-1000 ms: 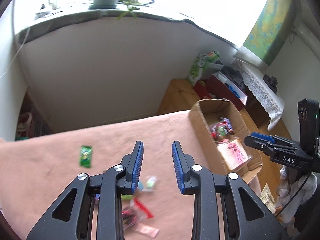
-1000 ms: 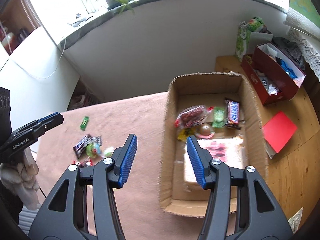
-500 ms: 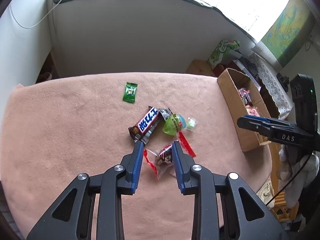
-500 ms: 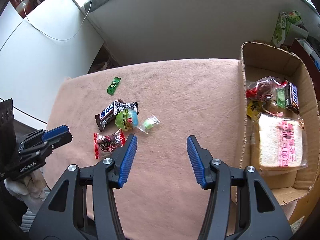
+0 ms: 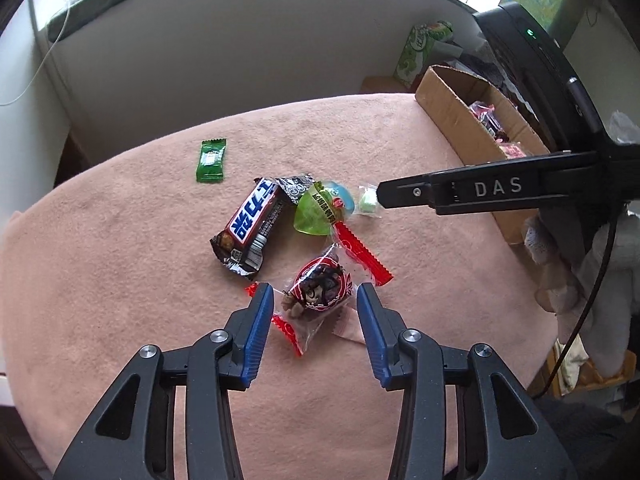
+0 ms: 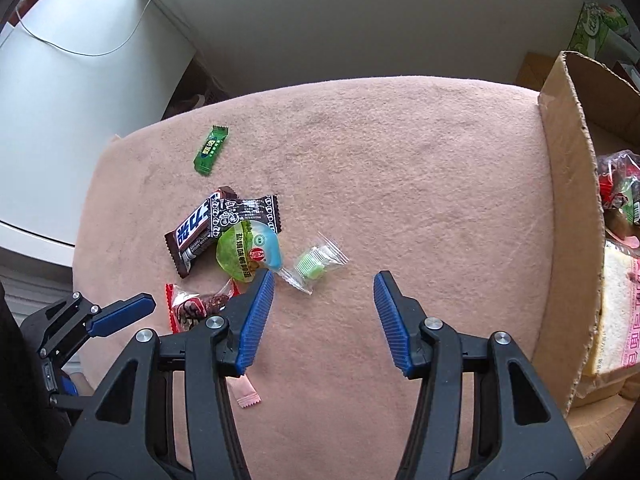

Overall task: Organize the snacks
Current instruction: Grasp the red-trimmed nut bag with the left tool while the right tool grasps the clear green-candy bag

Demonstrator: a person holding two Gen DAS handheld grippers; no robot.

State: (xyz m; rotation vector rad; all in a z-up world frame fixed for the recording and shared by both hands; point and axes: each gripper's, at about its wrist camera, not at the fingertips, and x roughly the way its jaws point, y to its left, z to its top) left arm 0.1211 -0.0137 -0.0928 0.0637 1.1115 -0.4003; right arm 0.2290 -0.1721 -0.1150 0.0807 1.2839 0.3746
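Loose snacks lie on a pink cloth [image 5: 120, 288]: a chocolate bar [image 5: 250, 226], a black packet [image 5: 294, 188], a green jelly cup [image 5: 320, 208], a green stick candy [image 5: 211, 160] and a pink sachet [image 5: 348, 330]. My left gripper [image 5: 316, 308] points down over a clear red-edged packet [image 5: 318, 292]. Its jaws are opening, with the packet between the tips and the pads not pressing on it. My right gripper [image 6: 324, 284] is open just behind a small green candy in clear wrap [image 6: 316, 268]. One right-gripper finger [image 5: 440, 194] reaches in beside that candy.
A cardboard box [image 6: 568, 184] stands at the cloth's right edge, holding wrapped bread [image 6: 616, 312] and other snacks. A green pack [image 5: 420, 48] stands behind it. A white wall runs along the far side. Bare cloth lies between the pile and the box.
Both grippers came down toward the cloth. The left one now straddles the red-edged packet and its jaws stand wider. The right one moved left from the box to the snack pile.
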